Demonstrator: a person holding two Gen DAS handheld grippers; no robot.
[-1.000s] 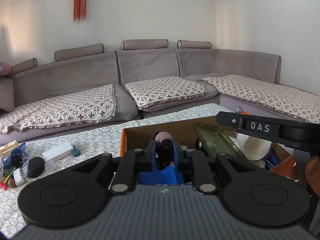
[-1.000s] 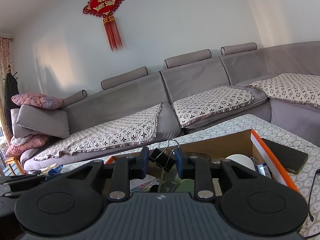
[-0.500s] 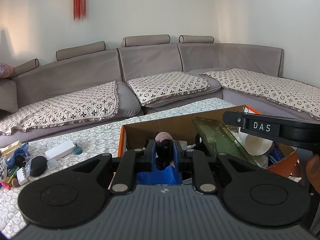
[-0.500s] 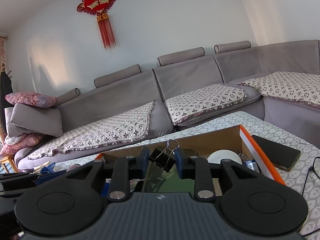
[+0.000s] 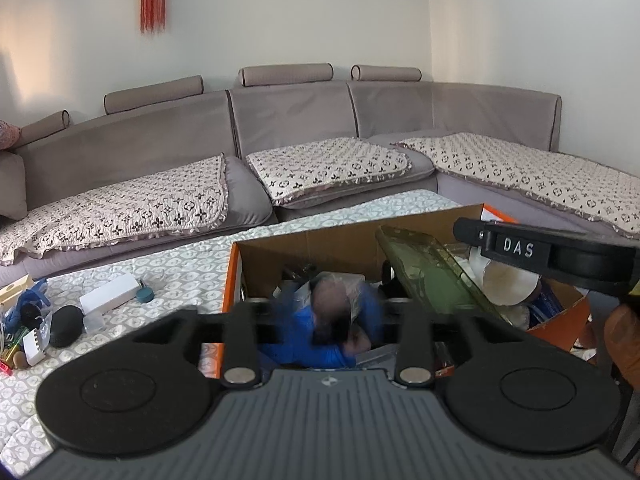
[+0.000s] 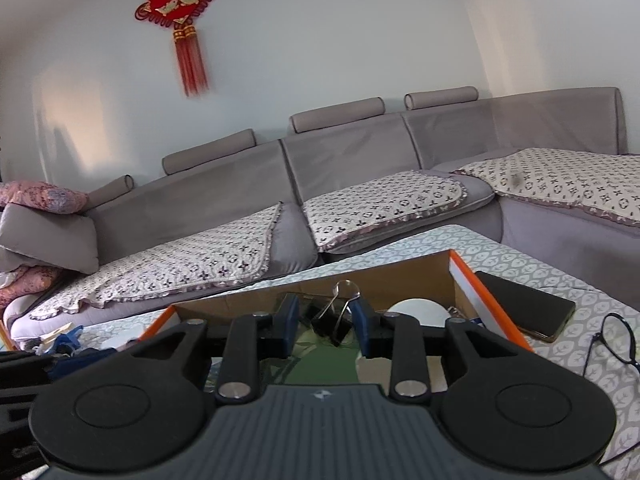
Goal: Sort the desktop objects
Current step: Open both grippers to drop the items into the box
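The cardboard box [image 5: 308, 248], orange on its outer sides, is sitting on the patterned tablecloth [image 5: 168, 264], and both tools are hanging over it. The left gripper [image 5: 320, 312] is hovering above the box's left half with its fingers smeared by motion blur; they appear to be standing wide apart, though the blur makes this hard to be sure of. Between them, inside the box, a blurred pinkish-topped dark object [image 5: 332, 312] is showing above something blue [image 5: 304, 340]; whether it is touching either finger cannot be told.

The right gripper [image 6: 326, 326] is hanging over the middle of the box [image 6: 460, 276], its blue-padded fingers [image 6: 289, 324] spread with a black binder clip [image 6: 332, 320] sitting between them, wire handles pointing up. The clip is leaning against the right finger, with a gap on the left.

Inside the box, a translucent green phone case [image 5: 432, 276] is leaning toward the far wall, and a white bowl [image 5: 508, 284] is lying in the right end. Just right of the box a black phone [image 6: 524, 304] is lying flat, with black-rimmed glasses [image 6: 616, 340] further right. Left of the box a white carton [image 5: 108, 298], a black puck-like object [image 5: 66, 326] and small clutter are resting on the cloth.
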